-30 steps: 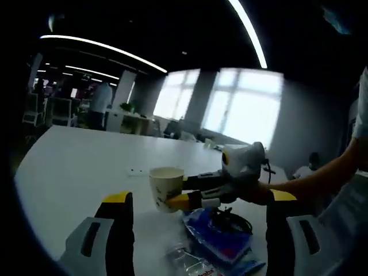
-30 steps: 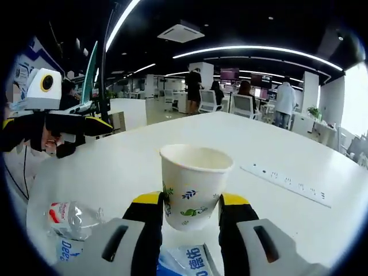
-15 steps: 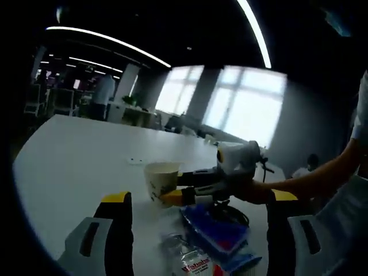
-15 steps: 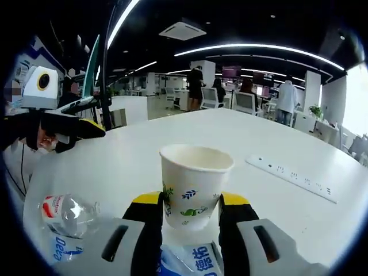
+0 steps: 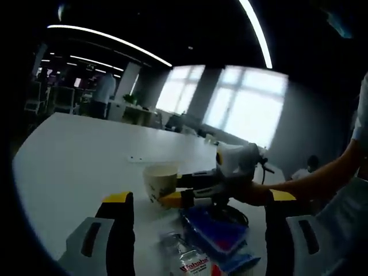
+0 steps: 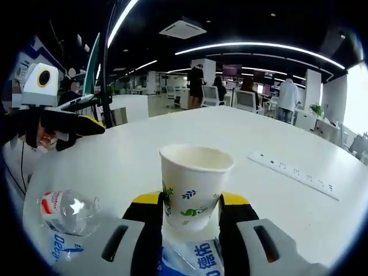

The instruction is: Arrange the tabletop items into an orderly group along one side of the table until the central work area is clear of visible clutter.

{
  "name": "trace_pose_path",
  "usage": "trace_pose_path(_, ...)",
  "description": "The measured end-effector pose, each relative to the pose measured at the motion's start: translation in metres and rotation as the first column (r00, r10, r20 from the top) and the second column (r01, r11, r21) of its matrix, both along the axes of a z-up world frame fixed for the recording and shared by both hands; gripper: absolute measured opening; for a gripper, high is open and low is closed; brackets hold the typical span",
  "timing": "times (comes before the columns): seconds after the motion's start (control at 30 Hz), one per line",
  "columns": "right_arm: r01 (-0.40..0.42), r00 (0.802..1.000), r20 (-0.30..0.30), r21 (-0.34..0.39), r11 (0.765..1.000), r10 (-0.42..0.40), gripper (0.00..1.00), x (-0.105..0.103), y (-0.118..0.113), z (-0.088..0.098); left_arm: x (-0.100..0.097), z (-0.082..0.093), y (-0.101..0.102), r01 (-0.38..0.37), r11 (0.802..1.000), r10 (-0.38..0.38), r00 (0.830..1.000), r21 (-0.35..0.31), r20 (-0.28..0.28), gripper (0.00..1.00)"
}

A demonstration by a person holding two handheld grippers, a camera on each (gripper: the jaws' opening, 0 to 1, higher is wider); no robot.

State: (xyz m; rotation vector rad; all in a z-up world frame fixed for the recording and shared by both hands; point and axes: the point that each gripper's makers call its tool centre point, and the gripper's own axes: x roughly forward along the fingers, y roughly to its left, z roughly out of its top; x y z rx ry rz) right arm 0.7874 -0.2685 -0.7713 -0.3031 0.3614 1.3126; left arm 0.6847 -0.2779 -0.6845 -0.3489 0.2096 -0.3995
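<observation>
A white paper cup [image 6: 194, 183] with a leaf print stands upright between my right gripper's [image 6: 192, 202] yellow-tipped jaws, which are shut on it just above the white table [image 6: 241, 135]. In the left gripper view the same cup [image 5: 160, 183] is held by the right gripper [image 5: 185, 196], which reaches in from the right. My left gripper [image 5: 199, 197] has its jaws wide apart with nothing between them. It hovers at the left of the right gripper view [image 6: 60, 121]. A clear plastic bottle [image 6: 68, 211] lies on its side beside a blue-and-white packet [image 6: 191, 259].
A white power strip [image 6: 296, 174] lies on the table to the right of the cup. The blue packet [image 5: 217, 233], the bottle [image 5: 183, 261] and a dark cable [image 5: 233, 211] lie below the cup. Office desks, chairs and people stand far behind the table.
The right gripper with the cup has drifted slightly left and a little lower over the table. The bottle and packet show more in the left gripper view. Both grips are unchanged.
</observation>
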Motion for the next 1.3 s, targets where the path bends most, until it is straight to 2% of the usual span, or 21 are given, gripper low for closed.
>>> trace_pose_path(0.4, -0.011, 1.0, 0.011, -0.039, 0.999, 0.012, 0.35, -0.004, -0.005, -0.008, -0.002, -0.001, -0.001, -0.009, 1.0, 0.009, 1.0, -0.008, -0.009, 0.91)
trace_pose_path(1.23, -0.014, 1.0, 0.007, -0.056, 0.998, 0.015, 0.36, -0.009, -0.011, -0.012, -0.004, -0.005, -0.001, -0.019, 1.0, 0.018, 1.0, -0.021, -0.022, 0.89)
trace_pose_path(1.3, -0.009, 1.0, -0.002, -0.047, 0.999, 0.009, 0.41, -0.009, -0.011, -0.012, -0.005, -0.005, 0.0, -0.021, 1.0, 0.021, 1.0, -0.019, -0.024, 0.89)
